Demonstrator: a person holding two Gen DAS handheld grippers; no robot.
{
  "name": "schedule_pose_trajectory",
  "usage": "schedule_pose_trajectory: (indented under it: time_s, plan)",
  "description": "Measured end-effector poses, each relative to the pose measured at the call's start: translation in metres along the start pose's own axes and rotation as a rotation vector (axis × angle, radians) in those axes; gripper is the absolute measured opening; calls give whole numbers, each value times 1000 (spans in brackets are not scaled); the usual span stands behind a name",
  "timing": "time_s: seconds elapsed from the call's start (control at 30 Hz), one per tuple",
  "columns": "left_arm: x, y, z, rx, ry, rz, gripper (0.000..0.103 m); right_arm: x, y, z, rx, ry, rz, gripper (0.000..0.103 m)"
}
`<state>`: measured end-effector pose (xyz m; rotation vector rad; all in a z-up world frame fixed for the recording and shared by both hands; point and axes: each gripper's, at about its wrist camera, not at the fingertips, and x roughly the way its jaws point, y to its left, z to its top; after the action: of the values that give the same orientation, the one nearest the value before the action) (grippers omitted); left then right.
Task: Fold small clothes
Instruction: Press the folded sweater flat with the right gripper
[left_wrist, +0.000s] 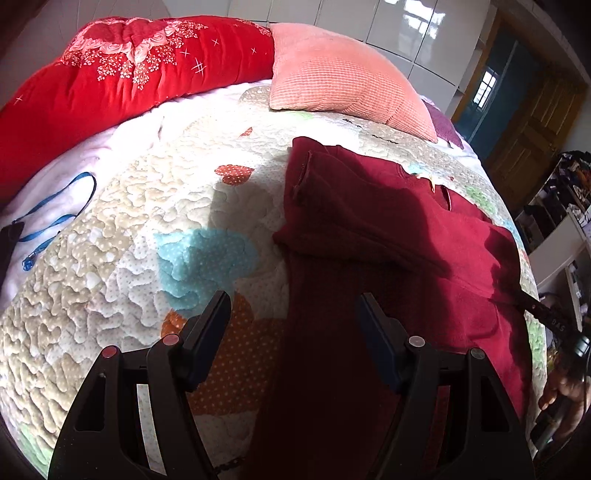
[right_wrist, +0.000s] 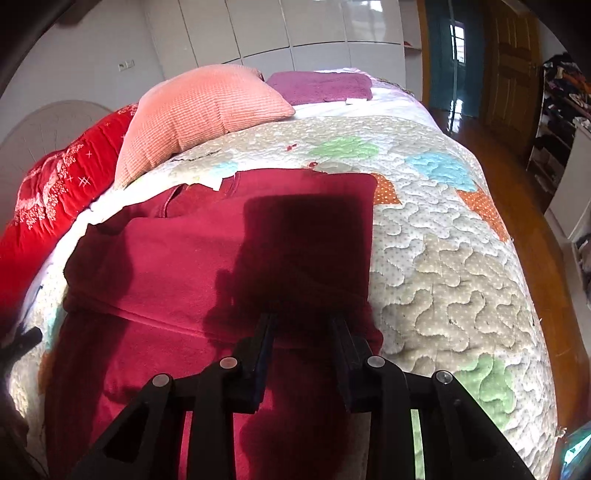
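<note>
While the maroon garment (right_wrist: 221, 266) lies partly folded on the quilt (right_wrist: 443, 258), both grippers hover over it — left gripper (left_wrist: 293, 306) wide open, right gripper (right_wrist: 304, 321) half open (both hold nothing).

The dark red garment (right_wrist: 192, 266) is soft, matt fleece-like cloth with a faint nap. Under it the bed quilt (right_wrist: 443, 258) is stitched cotton-like fabric, puffy and bumpy between its wavy seams (dotted patches in blue, green and orange). The pink pillow (right_wrist: 199, 110) has a ribbed, waffle-textured knit cover; the red blanket (left_wrist: 110, 85) looks plush and velvety. Both grippers, left (left_wrist: 293, 306) and right (right_wrist: 304, 325), are matt black plastic with small dull metal pin heads. The cupboard doors (right_wrist: 295, 26) are glossy white, and the wooden floor (right_wrist: 546, 258) shines.
</note>
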<state>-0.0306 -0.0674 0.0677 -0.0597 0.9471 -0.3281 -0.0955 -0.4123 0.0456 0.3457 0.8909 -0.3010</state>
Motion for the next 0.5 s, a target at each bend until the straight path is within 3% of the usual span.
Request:
schedule_pose_trajectory:
  time_s: [0.23,0.5]
  plan:
    - [-28,2,-35,23,11,1,71,-63,-10,-65,-41,46,96,48]
    - [-41,0,-73,66,66,4,71,-74,-23,-142,24,133,198,58]
